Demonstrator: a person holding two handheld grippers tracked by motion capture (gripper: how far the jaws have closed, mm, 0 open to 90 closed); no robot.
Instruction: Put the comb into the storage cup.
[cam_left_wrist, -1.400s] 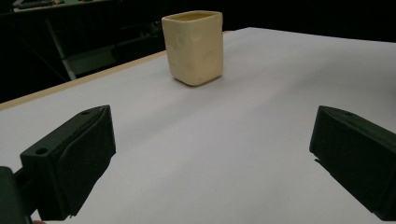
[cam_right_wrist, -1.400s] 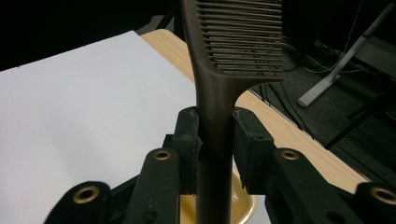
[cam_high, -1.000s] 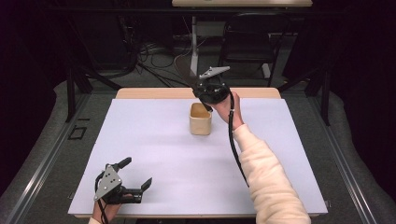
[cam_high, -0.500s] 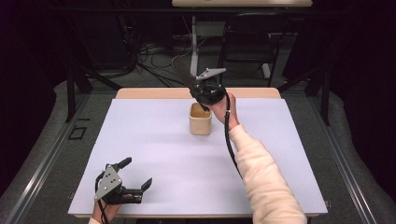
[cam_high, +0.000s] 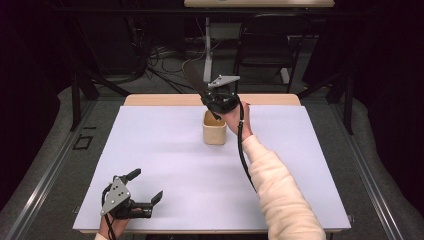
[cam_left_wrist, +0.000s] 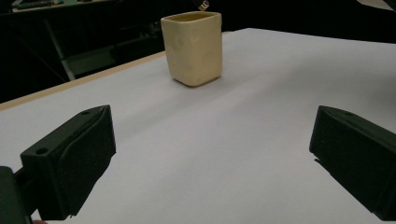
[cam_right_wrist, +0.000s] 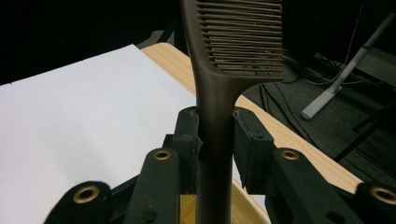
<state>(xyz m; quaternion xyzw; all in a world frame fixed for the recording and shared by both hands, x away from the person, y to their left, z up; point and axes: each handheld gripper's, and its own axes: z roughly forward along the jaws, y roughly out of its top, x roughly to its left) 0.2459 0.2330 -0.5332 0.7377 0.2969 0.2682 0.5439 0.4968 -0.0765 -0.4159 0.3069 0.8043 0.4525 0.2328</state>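
White table, dark room, cables.

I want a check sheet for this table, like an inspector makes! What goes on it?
Surface: white table top, wooden strip along the far edge, bare apart from the cup.
Job's things: brown comb, teeth end up, above the cream cup; cup upright.
Clutter: nothing seen.
Grippers: right gripper shut on the comb's handle over the cup; left gripper open near the front edge, nothing between the jaws.
Cables: black cable trails from the right gripper along the sleeve; loose cables on the floor behind.
Surroundings: dark room, chair and stand legs beyond the table.
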